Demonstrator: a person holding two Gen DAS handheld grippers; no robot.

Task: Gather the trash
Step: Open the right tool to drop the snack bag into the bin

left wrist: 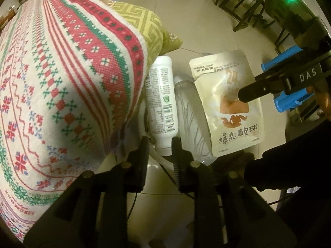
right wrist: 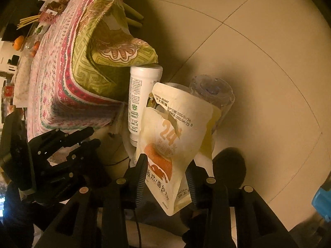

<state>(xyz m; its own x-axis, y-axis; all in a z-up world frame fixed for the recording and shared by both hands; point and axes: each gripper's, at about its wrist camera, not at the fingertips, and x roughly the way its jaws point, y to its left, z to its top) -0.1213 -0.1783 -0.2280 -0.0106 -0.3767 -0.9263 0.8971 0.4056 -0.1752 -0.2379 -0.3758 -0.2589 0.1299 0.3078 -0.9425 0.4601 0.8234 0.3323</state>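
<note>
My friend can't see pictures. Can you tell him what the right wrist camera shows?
A cream snack pouch sits between the right gripper and its parted jaws, above the tiled floor. Behind it stands a white bottle, beside a patterned tablecloth.

White bottle (left wrist: 161, 101), cream-and-orange pouch (left wrist: 227, 103) — red-green patterned cloth (left wrist: 62, 82)

A cloth-covered table (left wrist: 62, 78) fills the left of the left wrist view, with a cushion (left wrist: 144, 26) at its far edge. Just right of the table a bottle (left wrist: 161, 101) points cap-end toward the camera. A snack pouch (left wrist: 225, 101) lies further right, with a crumpled bag (left wrist: 190, 119) between bottle and pouch. The left gripper (left wrist: 159, 150) sits near, straddling the bottle's cap. The right gripper (right wrist: 165, 175) flanks the pouch's near end.
</note>
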